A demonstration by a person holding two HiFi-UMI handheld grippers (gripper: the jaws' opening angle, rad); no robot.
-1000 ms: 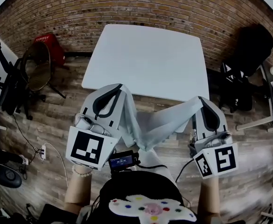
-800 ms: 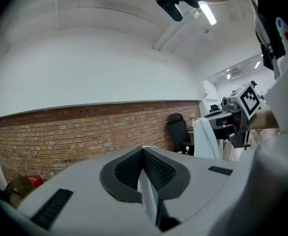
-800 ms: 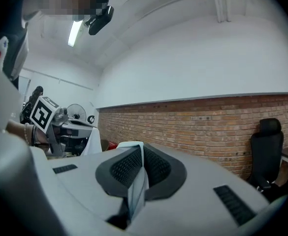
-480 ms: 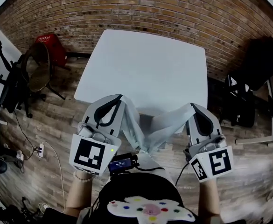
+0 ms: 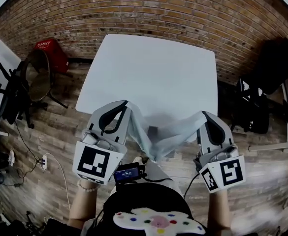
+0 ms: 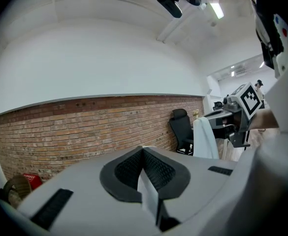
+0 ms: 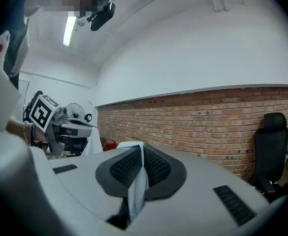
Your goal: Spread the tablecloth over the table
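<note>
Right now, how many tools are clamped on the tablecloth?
2: left tool shut on the tablecloth at its left end, right tool at its right end, both by the white table. None hidden.

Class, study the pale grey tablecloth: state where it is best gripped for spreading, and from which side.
Grip the pale grey tablecloth along its upper edge at two well-separated spots, approaching from the near side of the white square table. The left gripper and right gripper are shut on it so. The limp sheet sags between them, so wide holds should keep it open.
</note>
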